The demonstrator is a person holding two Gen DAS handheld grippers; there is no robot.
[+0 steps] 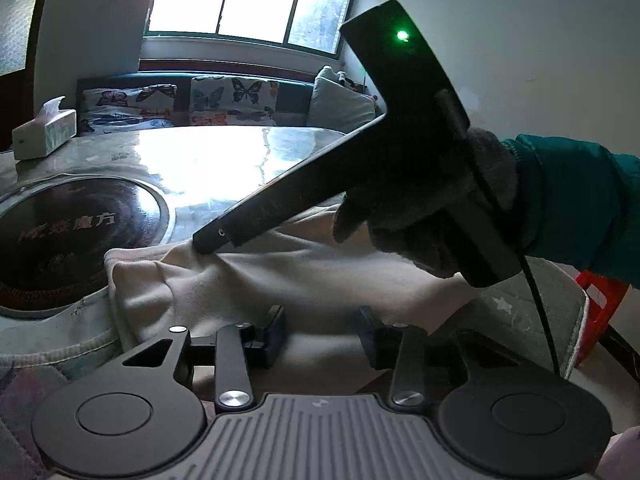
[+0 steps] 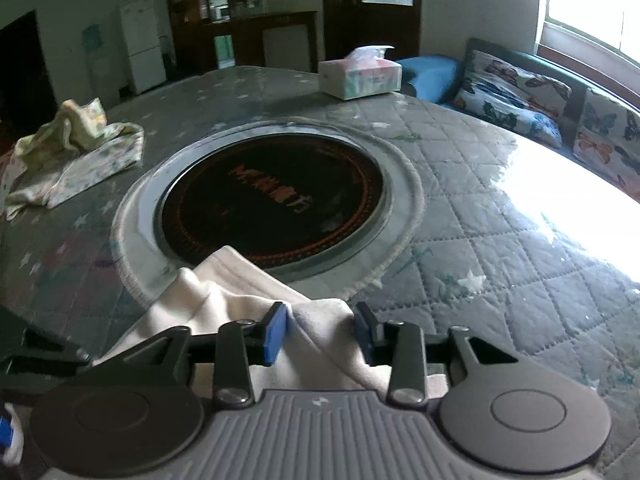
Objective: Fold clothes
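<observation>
A cream garment (image 1: 280, 280) lies on the quilted table cover, its edge by the round black cooktop. It also shows in the right wrist view (image 2: 224, 300). My left gripper (image 1: 322, 334) is open just above the cloth's near part. My right gripper (image 2: 320, 330) is open, with a fold of the cream garment lying between its blue pads (image 2: 276, 332). In the left wrist view the right gripper's black body (image 1: 360, 152), held in a grey gloved hand (image 1: 432, 216), presses its tip onto the cloth.
A round black cooktop (image 2: 272, 196) is set in the table (image 2: 500, 220). A tissue box (image 2: 360, 74) stands at the far edge. A crumpled patterned cloth (image 2: 72, 148) lies at the far left. A sofa with butterfly cushions (image 2: 520, 92) stands under the window. A red stool (image 1: 600, 300) is at the right.
</observation>
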